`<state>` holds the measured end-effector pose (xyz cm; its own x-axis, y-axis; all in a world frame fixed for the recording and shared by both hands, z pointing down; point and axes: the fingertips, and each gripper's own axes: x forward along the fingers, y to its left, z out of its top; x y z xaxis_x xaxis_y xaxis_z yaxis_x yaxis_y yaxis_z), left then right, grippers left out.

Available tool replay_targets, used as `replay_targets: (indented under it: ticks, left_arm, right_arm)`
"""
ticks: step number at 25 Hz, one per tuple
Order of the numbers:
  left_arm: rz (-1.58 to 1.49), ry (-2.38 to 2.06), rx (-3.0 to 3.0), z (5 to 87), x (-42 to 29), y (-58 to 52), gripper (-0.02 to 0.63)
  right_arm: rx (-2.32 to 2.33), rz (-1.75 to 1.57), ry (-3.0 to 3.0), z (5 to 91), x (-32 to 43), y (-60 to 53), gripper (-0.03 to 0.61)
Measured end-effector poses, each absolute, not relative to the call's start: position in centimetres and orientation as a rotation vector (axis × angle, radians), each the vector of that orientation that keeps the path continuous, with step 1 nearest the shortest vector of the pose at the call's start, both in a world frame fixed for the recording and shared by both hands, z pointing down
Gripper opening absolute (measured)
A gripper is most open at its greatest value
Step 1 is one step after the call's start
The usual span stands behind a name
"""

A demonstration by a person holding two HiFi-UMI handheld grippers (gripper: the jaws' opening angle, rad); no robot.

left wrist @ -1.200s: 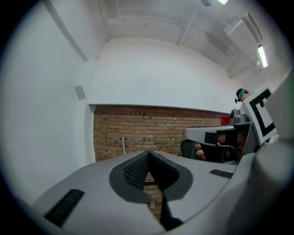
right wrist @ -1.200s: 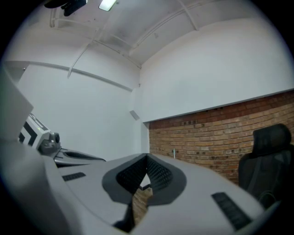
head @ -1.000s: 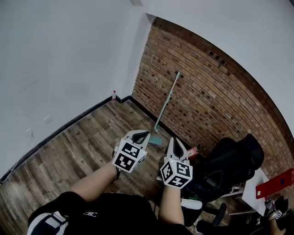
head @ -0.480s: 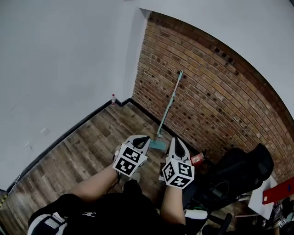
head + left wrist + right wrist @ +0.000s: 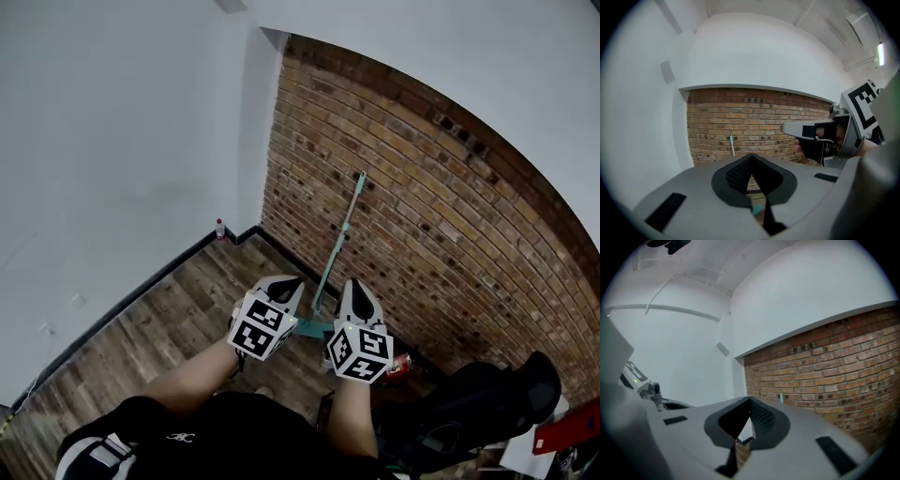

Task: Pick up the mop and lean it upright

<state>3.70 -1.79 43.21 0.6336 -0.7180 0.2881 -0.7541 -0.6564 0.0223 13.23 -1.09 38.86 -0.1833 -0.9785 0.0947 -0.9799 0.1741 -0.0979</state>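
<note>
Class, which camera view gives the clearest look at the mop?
The head view: the mop leans against the brick wall, its whole handle visible. The left gripper view shows only its upper handle; the right gripper view shows just a teal tip.

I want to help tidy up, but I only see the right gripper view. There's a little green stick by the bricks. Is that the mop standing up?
Observer: Yes. The head view shows the mop leaning upright on the brick wall, its head on the wooden floor.
Operator: Are the other tongs holding it?
Observer: No, the left tongs are shut, empty.
Operator: Anything else down there?
Observer: A small red can lies by the wall, right of the mop's head.
</note>
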Motion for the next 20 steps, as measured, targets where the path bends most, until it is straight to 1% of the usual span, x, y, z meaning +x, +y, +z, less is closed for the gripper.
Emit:
replay_targets:
  ticks: [13,20]
  left_arm:
    - [0.473,-1.086,2.696,48.1,9.8,-14.3,-0.008]
    - [0.463,-0.971,2.772,49.2,11.7,-24.5,-0.008]
  right_arm:
    - [2.022,0.383,-2.298,43.7,18.8,-13.5,0.012]
    - [2.101,0.279,-2.185,43.9,19.8,-23.1,0.012]
